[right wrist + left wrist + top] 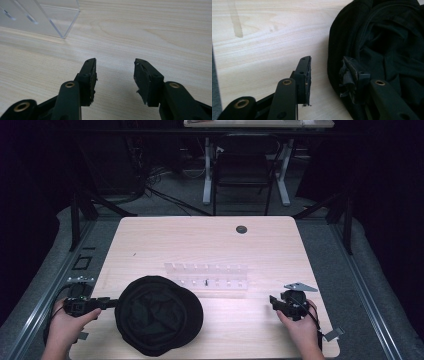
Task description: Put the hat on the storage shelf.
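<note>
Left tongs [325, 75] low over desk [267, 40], jaws apart. Black cap [387, 37] at right, brim edge between jaws; right jaw over fabric, left jaw over bare wood. Faint streak on desk, upper left.

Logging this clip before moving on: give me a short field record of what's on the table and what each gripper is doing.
surface: light wooden table
black item: dark fabric hat, near left front
clear item: acrylic rack, mid-table, behind the hat
left gripper: open, jaws straddling the hat's edge, not closed on it
right gripper: open, over bare wood, holding nothing
hands: one on each gripper
</note>
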Demonstrator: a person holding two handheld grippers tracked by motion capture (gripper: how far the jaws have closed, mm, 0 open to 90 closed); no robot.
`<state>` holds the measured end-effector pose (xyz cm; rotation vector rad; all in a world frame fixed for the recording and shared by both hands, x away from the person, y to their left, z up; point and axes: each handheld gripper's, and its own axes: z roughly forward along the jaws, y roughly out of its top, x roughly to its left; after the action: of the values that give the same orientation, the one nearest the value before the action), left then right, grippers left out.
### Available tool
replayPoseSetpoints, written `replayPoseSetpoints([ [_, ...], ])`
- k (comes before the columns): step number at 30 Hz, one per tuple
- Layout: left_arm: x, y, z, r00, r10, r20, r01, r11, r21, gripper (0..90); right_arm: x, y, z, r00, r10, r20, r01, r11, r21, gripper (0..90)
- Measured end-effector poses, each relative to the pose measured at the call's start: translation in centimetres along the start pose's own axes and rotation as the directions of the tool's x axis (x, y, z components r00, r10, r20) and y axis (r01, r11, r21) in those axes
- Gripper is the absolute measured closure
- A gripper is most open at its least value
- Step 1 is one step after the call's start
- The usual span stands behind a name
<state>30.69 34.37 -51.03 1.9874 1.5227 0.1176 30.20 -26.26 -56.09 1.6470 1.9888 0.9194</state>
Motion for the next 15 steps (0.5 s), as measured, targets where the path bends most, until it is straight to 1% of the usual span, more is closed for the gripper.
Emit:
replayPoseSetpoints([
  [3,0.18,-0.14,0.18,0.9999,-0.009,0.007,0.009,1.0000,0.000,59.7,0.01,0.00,-0.01,1.0000,-0.001,-0.001,0.001,1.000,0.000,52.3],
  [4,0.24,-0.19,0.23,0.9998,-0.015,0.014,0.015,0.9999,-0.001,59.7,0.00,0.00,0.00,1.0000,0.001,-0.002,-0.001,1.000,0.000,52.1],
  [5,0.35,-0.19,0.15,0.9994,-0.017,0.028,0.017,0.9998,0.008,59.7,0.00,-0.01,0.02,1.0000,0.002,-0.004,-0.002,1.000,0.000,52.1],
  [7,0.42,-0.27,0.07,0.9990,-0.023,0.038,0.023,0.9997,0.008,59.6,-0.02,-0.01,0.04,1.0000,0.002,-0.006,-0.002,1.000,0.000,52.1],
  [12,0.27,-0.36,-0.16,0.9989,-0.025,0.041,0.025,0.9997,0.000,57.4,-0.05,0.03,0.05,0.9999,0.007,-0.012,-0.007,1.000,-0.006,52.0],
  [15,-0.02,-0.44,-0.30,0.9982,-0.023,0.055,0.023,0.9997,0.005,56.5,0.01,0.13,0.08,0.9999,0.007,-0.014,-0.007,1.000,-0.002,51.9],
])
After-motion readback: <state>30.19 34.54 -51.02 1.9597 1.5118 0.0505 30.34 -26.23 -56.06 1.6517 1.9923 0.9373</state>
